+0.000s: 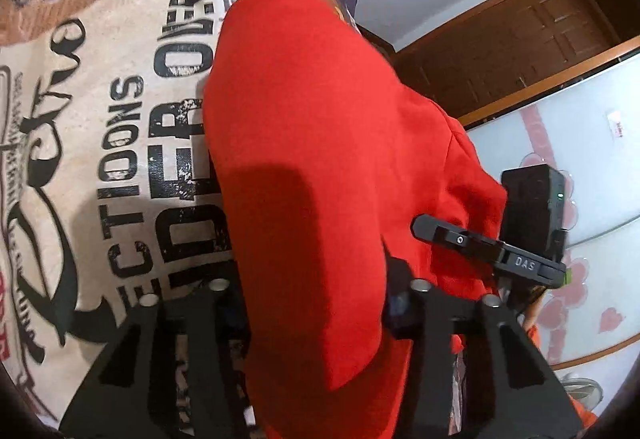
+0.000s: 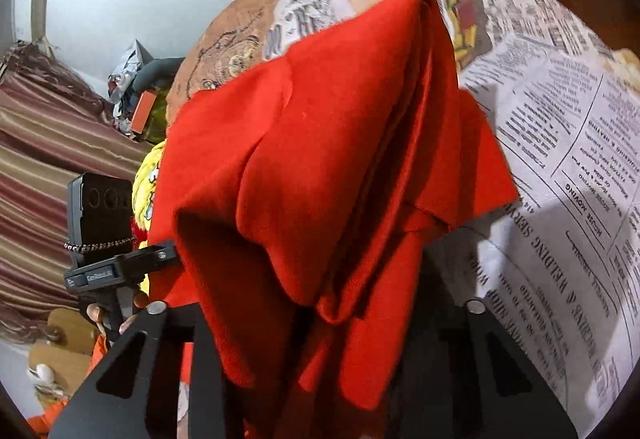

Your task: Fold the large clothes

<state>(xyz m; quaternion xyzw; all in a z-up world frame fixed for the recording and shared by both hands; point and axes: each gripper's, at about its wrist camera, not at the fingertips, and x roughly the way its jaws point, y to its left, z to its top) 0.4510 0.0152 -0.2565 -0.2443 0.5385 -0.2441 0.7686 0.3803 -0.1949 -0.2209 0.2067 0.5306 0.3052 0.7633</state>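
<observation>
Red garment (image 1: 304, 143) bunched between both my grippers, draped over the printed bedspread (image 1: 92, 127). Left gripper (image 1: 316, 303) and right gripper (image 2: 320, 315) each clamped on its cloth. Bedspread open on both sides; print reads "WELDING", "HOUSE MOVING".

**Both grippers clamping, pointing down**

Left gripper (image 1: 316, 319): pointing steeply down, jaws partly closed and pinching the red garment (image 1: 312, 111), which is draping over the fingertips and hiding them. Right gripper (image 2: 320, 319): same pitch, jaws narrower, biting a bunched fold of it. Fingers of the person's left hand (image 2: 96, 313) are wrapping that gripper's handle.
</observation>
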